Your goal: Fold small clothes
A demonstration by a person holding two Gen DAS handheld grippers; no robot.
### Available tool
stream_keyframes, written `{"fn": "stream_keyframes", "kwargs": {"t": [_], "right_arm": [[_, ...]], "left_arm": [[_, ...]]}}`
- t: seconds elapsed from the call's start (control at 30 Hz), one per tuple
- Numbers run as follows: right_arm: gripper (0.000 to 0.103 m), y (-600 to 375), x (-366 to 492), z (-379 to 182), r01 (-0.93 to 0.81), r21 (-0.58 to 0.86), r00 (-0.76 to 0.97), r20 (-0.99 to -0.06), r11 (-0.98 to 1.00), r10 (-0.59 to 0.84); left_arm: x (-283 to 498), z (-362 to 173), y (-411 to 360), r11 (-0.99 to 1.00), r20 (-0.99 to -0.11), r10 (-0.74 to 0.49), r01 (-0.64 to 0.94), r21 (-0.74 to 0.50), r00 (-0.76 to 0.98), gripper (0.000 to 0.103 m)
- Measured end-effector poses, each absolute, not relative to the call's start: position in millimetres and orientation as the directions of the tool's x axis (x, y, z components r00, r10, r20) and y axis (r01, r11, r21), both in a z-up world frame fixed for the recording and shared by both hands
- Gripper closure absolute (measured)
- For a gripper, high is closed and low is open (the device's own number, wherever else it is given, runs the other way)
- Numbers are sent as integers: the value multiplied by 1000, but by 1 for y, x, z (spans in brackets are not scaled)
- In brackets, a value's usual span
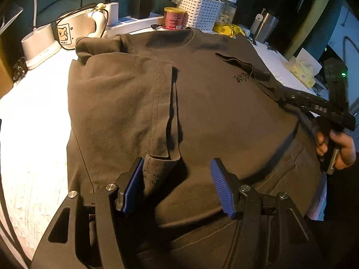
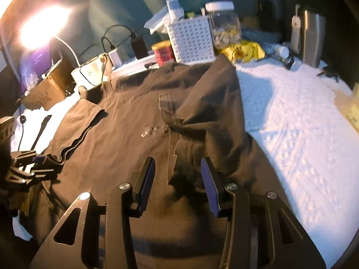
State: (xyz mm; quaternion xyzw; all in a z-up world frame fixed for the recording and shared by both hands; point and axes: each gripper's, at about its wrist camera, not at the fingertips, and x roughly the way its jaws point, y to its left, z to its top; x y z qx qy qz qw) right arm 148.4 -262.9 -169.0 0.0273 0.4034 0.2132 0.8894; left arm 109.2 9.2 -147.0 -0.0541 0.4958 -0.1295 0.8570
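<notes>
Left gripper [image 1: 177, 186]: spread, hovering over T-shirt [image 1: 213, 116] hem, folded sleeve edge just beside left pad. Right gripper [image 2: 177, 179]: spread, above opposite folded flap. T-shirt: flat on white cloth [image 2: 303, 116], long axis running away toward basket [image 2: 190, 40]. Left gripper likely nearer the fold.

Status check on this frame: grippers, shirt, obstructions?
Left gripper open, right gripper open. Dark T-shirt flat, both sides folded inward. Clutter along the far edge only.

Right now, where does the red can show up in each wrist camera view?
Left wrist: red can top centre, behind the shirt's collar, left of the white basket.
Right wrist: red can upper centre-left, again left of the white basket.
Shared landmark: the white basket.
</notes>
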Motion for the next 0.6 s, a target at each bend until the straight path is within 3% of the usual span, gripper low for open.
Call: {"fn": "stream_keyframes", "kwargs": {"t": [0.13,0.6], "right_arm": [[52,-253,148,-172,-390,195,551,-733,900,398],[52,-256,114,-164,-400,166,554,-739,901,383]], "left_arm": [[105,-146,10,962,-831,-270,162,-218,487,43],[84,-126,10,982,-777,-190,122,-145,600,43]]}}
